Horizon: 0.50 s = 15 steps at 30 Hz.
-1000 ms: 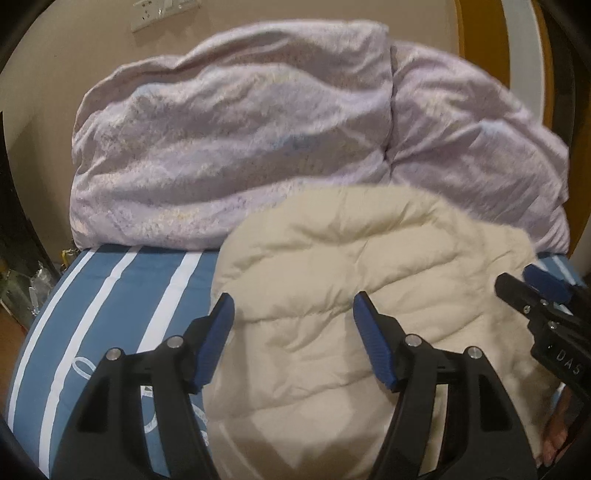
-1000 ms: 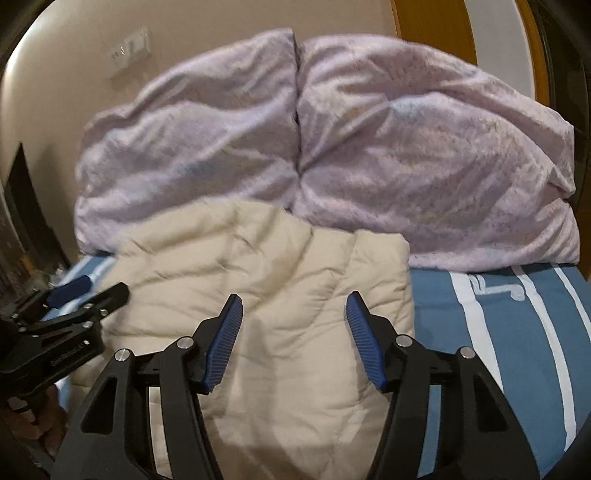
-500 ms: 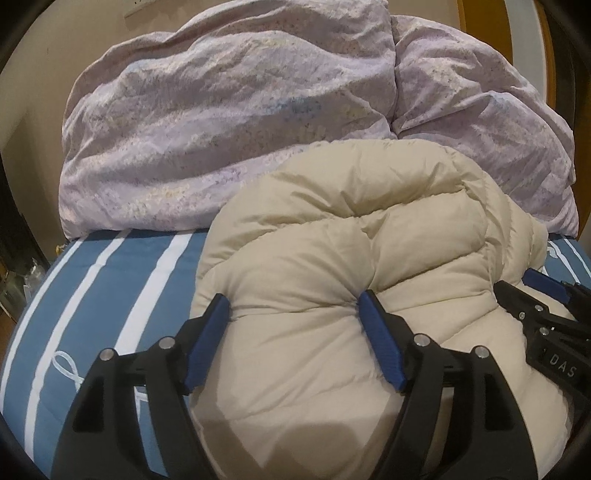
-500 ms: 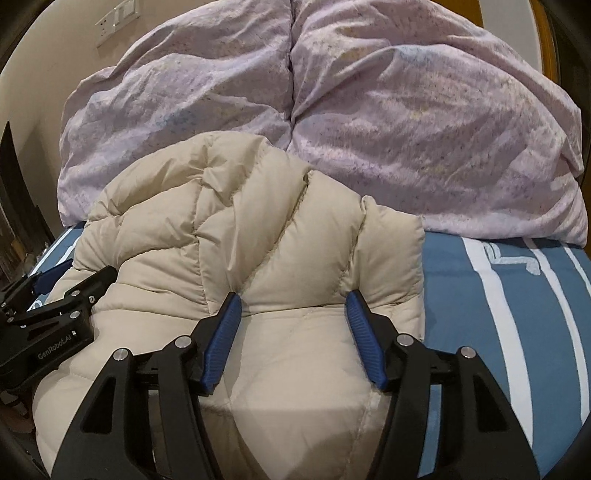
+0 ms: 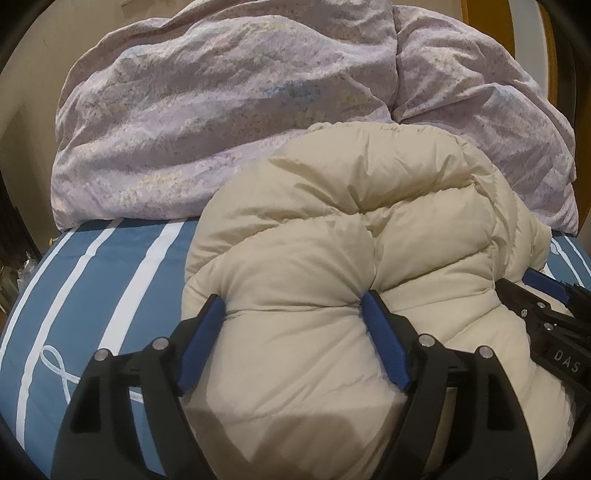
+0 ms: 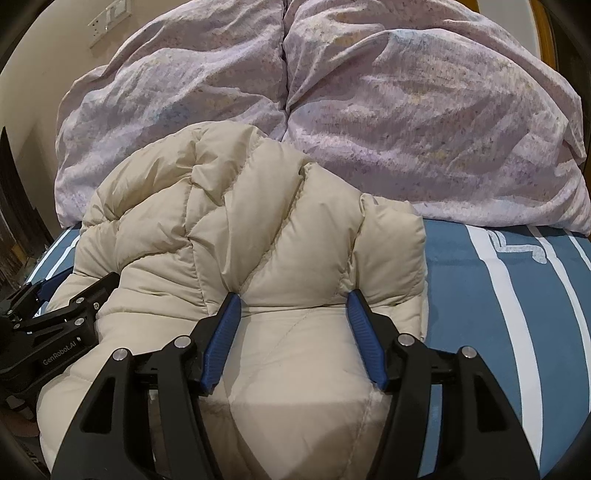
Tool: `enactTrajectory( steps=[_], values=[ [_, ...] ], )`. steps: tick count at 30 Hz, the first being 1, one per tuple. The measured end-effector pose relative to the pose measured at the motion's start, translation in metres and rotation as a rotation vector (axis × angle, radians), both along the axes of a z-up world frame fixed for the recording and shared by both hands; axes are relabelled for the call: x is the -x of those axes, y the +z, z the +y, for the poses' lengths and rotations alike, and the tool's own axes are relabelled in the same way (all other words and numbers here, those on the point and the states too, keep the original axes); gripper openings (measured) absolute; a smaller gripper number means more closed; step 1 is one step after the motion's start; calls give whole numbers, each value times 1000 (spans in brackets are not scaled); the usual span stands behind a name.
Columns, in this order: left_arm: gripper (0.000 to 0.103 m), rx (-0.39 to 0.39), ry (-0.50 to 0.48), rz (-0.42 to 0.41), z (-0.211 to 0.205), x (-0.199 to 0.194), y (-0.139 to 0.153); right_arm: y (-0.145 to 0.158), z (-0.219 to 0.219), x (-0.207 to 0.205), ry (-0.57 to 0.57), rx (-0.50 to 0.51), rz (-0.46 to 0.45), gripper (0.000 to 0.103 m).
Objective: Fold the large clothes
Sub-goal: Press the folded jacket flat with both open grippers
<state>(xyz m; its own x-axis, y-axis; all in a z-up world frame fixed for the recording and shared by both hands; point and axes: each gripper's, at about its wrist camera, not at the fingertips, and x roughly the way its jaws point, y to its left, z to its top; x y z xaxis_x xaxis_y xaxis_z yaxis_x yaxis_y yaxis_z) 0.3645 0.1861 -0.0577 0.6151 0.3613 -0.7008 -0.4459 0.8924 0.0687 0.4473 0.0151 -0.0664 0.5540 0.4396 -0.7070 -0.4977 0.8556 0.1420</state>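
A cream quilted puffer jacket (image 5: pixel 351 236) lies bunched into a thick fold on the blue striped bed; it also shows in the right wrist view (image 6: pixel 236 229). My left gripper (image 5: pixel 293 308) is open, its blue pads pressed against the jacket's near left part, fabric bulging between them. My right gripper (image 6: pixel 293 302) is open too, its pads pushed into the jacket's near right part. Each gripper shows at the edge of the other's view: the right one (image 5: pixel 539 295) and the left one (image 6: pixel 70 295).
A big lilac duvet (image 5: pixel 229 110) is piled against the wall behind the jacket (image 6: pixel 424 110). Blue sheet with white stripes (image 5: pixel 92 288) extends left of the jacket and also to its right (image 6: pixel 498 295). A wall socket (image 6: pixel 109 18) is at the upper left.
Both grippers have pushed forward and down into the jacket. The jacket, flat a second ago, has bunched up into a thick roll toward the duvet.
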Motion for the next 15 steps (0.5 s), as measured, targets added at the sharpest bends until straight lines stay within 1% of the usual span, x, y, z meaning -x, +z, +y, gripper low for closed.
enactTrajectory(
  steps=[6,15],
  values=[
    [79,15,4,11,1,-6,-1,-1,1,-2,-1,2,8,62],
    [81,15,7,25,1,-8,-2,-3,1,-4,-6,12,25,62]
  ],
)
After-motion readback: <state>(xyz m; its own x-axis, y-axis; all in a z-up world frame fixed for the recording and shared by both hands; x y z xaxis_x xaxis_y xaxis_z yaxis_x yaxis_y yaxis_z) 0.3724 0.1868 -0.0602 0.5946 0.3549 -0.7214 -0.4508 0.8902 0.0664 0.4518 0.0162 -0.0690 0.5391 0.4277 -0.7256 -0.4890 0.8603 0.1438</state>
